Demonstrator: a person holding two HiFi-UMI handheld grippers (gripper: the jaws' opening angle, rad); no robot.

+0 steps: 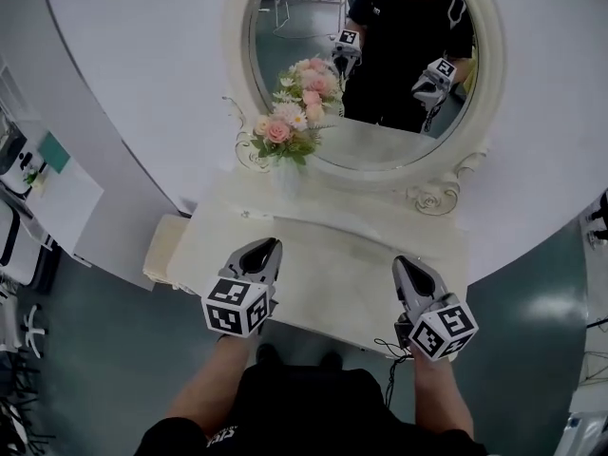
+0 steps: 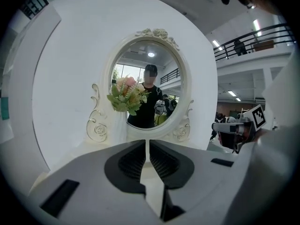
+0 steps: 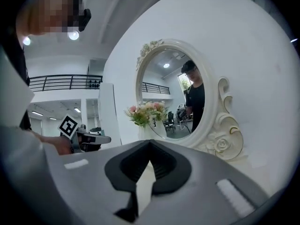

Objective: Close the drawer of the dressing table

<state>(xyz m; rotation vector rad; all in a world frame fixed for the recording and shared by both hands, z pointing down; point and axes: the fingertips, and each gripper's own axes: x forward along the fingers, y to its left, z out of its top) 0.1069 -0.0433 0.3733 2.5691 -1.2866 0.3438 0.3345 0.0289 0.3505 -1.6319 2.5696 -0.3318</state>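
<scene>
The left gripper [image 1: 270, 245], grey-jawed with a marker cube, has its jaws drawn almost together, a thin empty slit between them. The right gripper [image 1: 400, 261] is closed tip to tip on nothing, and both are held side by side above the front of the cream-topped dressing table [image 1: 328, 240]. Its drawer seems pushed in under that front edge, though the steep head view hides its face; farther back stand a pink-and-cream flower bouquet [image 1: 294, 112] and an oval mirror in a carved cream frame [image 1: 432, 198].
</scene>
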